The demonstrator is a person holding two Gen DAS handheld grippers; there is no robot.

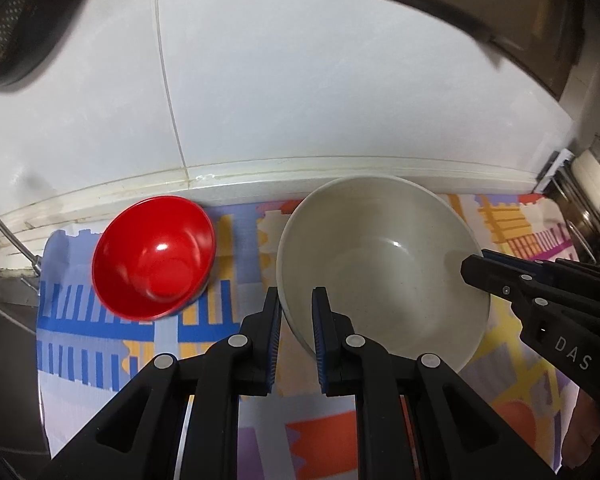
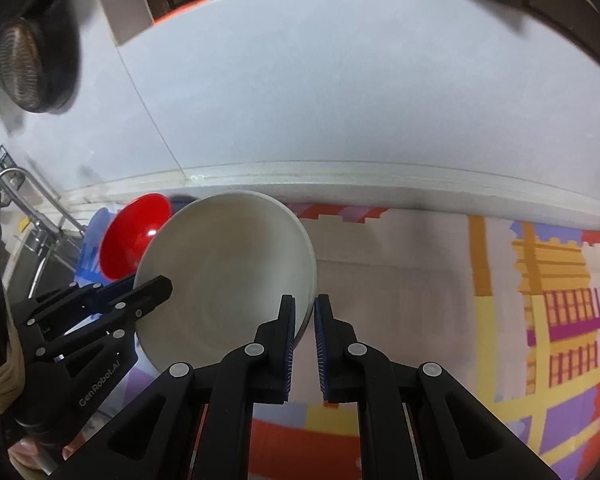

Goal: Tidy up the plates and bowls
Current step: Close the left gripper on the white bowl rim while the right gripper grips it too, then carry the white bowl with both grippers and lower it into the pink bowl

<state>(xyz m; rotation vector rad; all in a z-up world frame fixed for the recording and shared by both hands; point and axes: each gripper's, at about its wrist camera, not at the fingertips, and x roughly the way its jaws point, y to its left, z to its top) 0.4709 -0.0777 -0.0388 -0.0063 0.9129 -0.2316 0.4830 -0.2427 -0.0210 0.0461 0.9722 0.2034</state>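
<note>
Both grippers, left point(image 1: 296, 300) and right point(image 2: 304, 308), pinch opposite rims of the white bowl point(image 1: 380, 264) above the patterned mat point(image 2: 540, 300). A red bowl point(image 1: 154, 256) lies just left; wall point(image 1: 340, 100) close behind.

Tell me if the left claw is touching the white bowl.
Touching. The left wrist view shows the left claw clamped on the white bowl, its rim between both fingers.

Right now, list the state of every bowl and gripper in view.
White bowl: upright, empty, held by its rim on two sides.
Red bowl: tilted, empty, ungripped on the patterned mat.
Left gripper: shut on white bowl's rim.
Right gripper: shut on the opposite rim.
</note>
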